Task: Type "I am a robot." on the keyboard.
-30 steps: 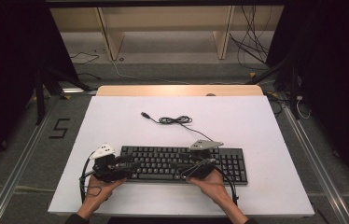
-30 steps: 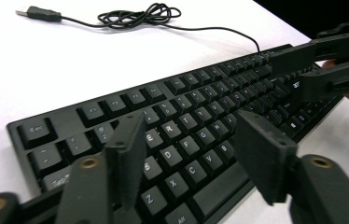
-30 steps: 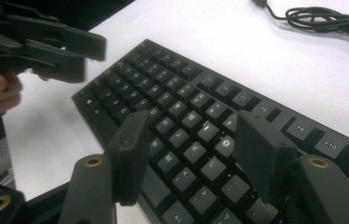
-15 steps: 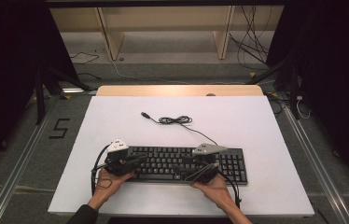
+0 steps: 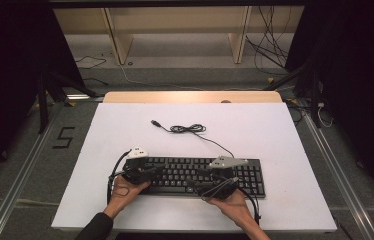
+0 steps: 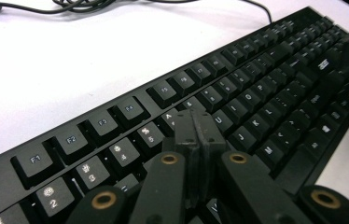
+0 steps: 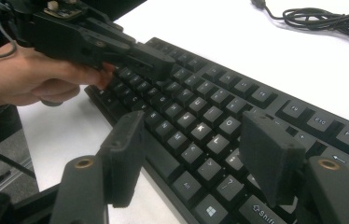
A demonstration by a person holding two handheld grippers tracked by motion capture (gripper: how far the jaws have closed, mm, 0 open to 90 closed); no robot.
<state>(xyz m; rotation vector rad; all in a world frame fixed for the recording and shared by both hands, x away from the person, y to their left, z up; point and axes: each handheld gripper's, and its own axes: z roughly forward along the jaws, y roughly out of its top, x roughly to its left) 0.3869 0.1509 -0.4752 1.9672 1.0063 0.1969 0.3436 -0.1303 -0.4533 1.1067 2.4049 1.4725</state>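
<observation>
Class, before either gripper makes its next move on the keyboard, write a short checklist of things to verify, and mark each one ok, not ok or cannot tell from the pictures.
1. Keyboard lies flat on the white table: ok.
2. Left gripper jaws have just closed, pads together with nothing between them, tip over the number row: ok.
3. Right gripper jaws stand apart above the keys, nothing held: ok.
4. Whether the left gripper tip presses a key: cannot tell.
5. Cable lies loosely coiled behind the keyboard, away from both grippers: ok.
6. Plug rests unplugged on the table: ok.
</observation>
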